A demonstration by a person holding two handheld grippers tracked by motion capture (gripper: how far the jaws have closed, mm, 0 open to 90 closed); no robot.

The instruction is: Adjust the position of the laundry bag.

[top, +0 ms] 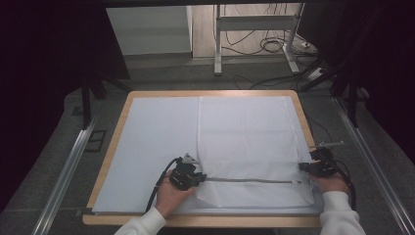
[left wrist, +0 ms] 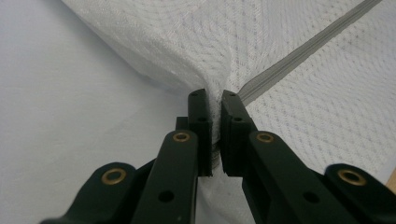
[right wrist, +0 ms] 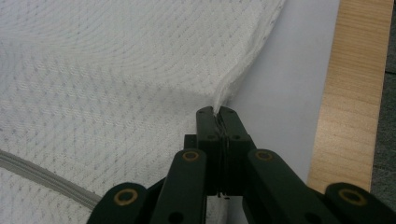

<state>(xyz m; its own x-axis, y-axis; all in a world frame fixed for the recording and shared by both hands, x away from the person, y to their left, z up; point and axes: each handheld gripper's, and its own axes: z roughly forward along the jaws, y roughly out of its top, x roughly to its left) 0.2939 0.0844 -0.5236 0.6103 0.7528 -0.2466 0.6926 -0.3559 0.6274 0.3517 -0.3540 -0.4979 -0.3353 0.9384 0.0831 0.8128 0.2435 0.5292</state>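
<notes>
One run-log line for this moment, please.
left claw: shut on mesh bag | right claw: shut on bag edge | bag flat on white sheet

A pale sheet (top: 151, 142) covers the wooden table (top: 113, 147); beyond it, metal desk legs (top: 218, 44); tangled cables (top: 274, 44) on the floor.

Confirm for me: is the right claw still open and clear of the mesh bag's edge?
No: in the right gripper view the right claw is shut on the edge of the white mesh bag, fabric pinched between its jaws.

My right gripper (right wrist: 218, 112) pinches the mesh bag (right wrist: 116, 84) at its edge, near the table's wooden rim (right wrist: 355, 93).
</notes>
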